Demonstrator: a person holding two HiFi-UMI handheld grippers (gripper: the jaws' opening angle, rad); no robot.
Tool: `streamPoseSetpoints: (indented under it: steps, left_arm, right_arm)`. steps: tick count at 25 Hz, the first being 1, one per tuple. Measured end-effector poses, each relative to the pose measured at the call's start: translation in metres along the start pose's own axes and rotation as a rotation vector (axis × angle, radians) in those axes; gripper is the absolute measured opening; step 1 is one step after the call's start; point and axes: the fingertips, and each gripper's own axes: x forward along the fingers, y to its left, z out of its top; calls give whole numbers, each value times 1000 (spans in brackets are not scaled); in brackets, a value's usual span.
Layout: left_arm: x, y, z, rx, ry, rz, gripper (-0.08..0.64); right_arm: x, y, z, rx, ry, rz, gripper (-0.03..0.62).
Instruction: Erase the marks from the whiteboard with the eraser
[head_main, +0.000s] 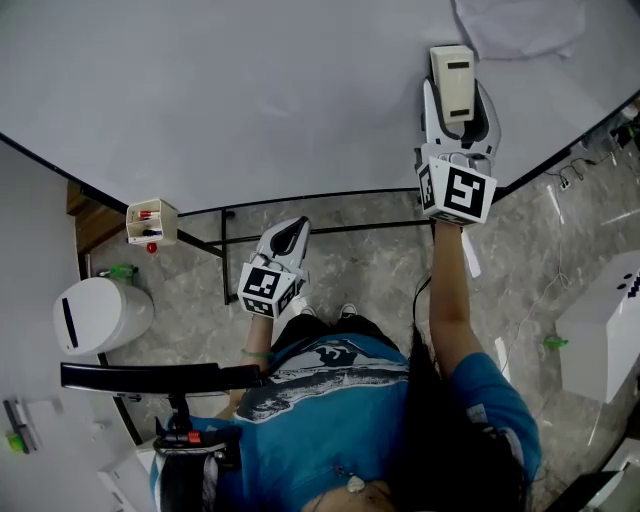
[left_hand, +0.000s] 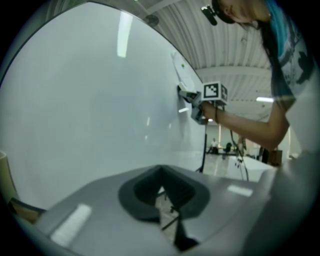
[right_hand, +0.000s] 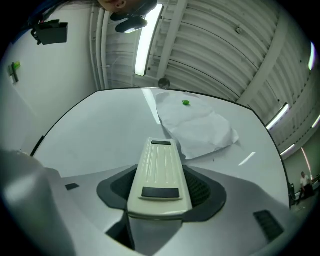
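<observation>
Eraser (right_hand: 160, 172) is clamped in the right tool (right_hand: 160, 196), both jaws closed on its sides. Its long axis runs straight out along the tool, and its far end points up the whiteboard (head_main: 250, 90). From the left gripper view, the eraser appears to lie flat against the board, though the contact itself is too small to confirm.

Paper (right_hand: 200, 127) is stuck to the board just beyond the eraser and off to its right, with a green magnet (right_hand: 186, 103) near its top edge. I can make out no clear marks on the board, only a tiny speck below the paper. The next stroke likely depends on where any faint marks lie, and on keeping the eraser's far end clear of the paper's near edge.

Left tool (head_main: 285, 240) hangs low over the floor, well away from the board, its jaws together with nothing between them. The right hand is plainly the one placed for wiping.
</observation>
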Motion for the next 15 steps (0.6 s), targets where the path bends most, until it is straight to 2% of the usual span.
streamPoseSetpoints:
  steps: [3,9,15]
  left_arm:
    - [1,3,-1,-2,0,6,3]
    - [-4,10,-1,-3,-8,30,3]
    - [-14,17,-1,-2,-10,51,3]
  right_arm:
    - [2,-1,-1,-29,-4,-9,264]
    - [3,5,-4,10,-12,-35,264]
    - [7,56,0,-27,-17,32,264]
